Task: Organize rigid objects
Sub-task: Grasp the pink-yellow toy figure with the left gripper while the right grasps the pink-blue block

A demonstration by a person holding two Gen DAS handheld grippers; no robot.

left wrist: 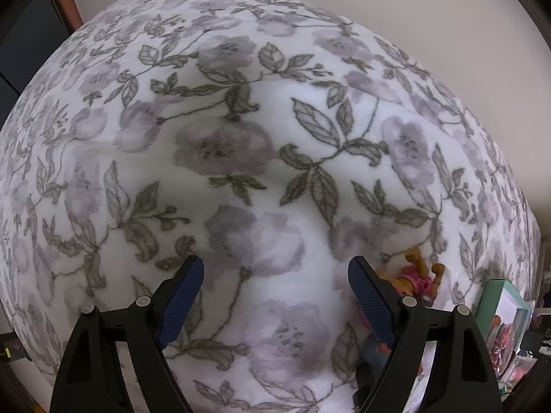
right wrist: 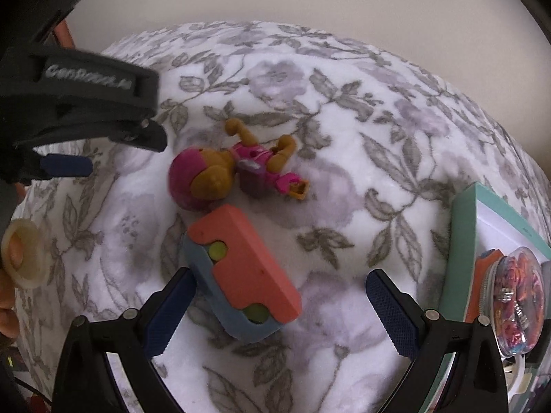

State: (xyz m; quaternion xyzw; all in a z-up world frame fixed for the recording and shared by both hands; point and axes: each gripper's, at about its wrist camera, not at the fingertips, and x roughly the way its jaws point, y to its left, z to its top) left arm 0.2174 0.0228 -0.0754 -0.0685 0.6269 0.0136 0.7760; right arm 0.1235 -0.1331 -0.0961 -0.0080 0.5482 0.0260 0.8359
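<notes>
Two grippers over one big floral blanket (right wrist: 378, 130), white w/ grey-purple flowers, covering nearly the whole surface in both views.

Next biggest: teal box (right wrist: 465, 241) at the blanket's right edge, lid off or open, white inside. It also shows at the far right of the left wrist view. A clear round case (right wrist: 518, 296) of bright small bits sits in it, beside an orange piece; can't tell what the bits are.

Right gripper (right wrist: 280, 309): jaws wide, nothing clamped. Its left pad sits just beside the salmon-and-blue-grey block toy (right wrist: 248, 268), which lies flat on the blanket w/ its lower end between the fingers, closer to the left one. Can't tell if the pad touches it. Two yellow-green dots show in the toy's slots.

Left gripper (left wrist: 275, 296): jaws wide, empty, pointing steeply down at bare blanket. Seen from the right wrist cam it hangs at upper left, well apart from the toys.

Pup figure (right wrist: 234, 168), pink suit, tan limbs, pink helmet, lies on its back just above the block toy, head nearly touching the salmon corner. In the left view it peeks out behind the right finger.

Smallest: cream ring (right wrist: 24, 258) at the left edge, fingertips (right wrist: 8, 306) of a person by it.
</notes>
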